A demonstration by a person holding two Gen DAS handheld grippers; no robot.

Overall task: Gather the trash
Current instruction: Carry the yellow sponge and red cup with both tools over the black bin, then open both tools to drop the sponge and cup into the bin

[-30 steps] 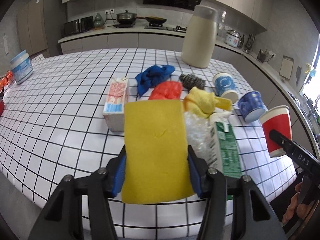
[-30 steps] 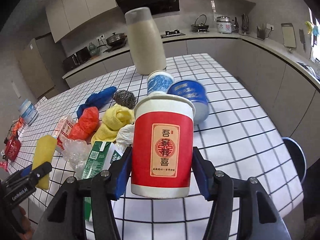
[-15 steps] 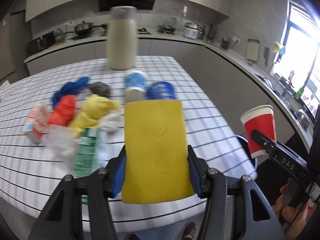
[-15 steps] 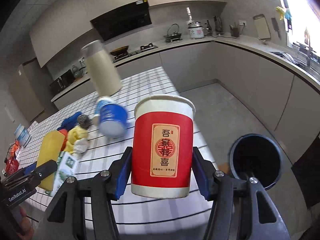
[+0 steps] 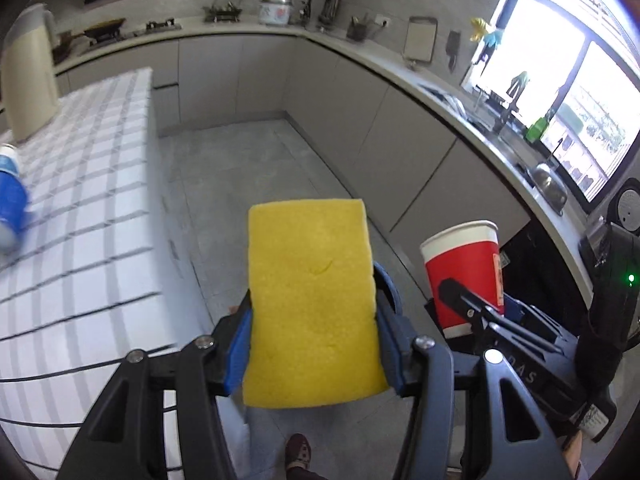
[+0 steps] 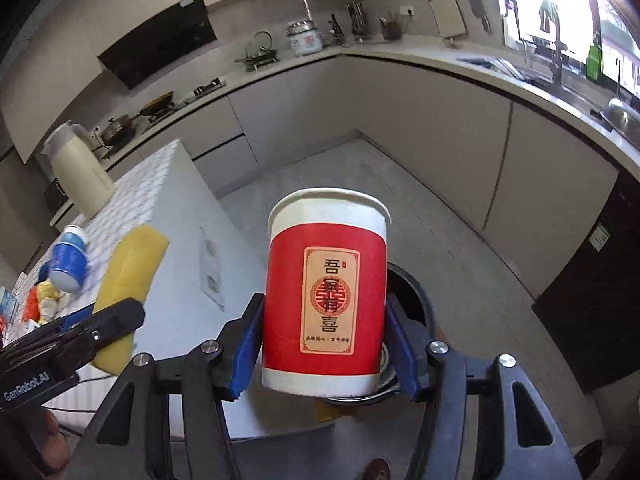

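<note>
The left claw is gripping a yellow sponge over the floor, just off the counter. The right claw is clutching a red cup directly above the black bin.

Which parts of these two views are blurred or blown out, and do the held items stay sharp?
Left wrist view: the checked table and blue cup are motion-smeared, the window blown out, the yellow sponge sharp. Right wrist view: the red paper cup is crisp, the window glares, the table items at left are soft; straight counters bow from fisheye.
</note>
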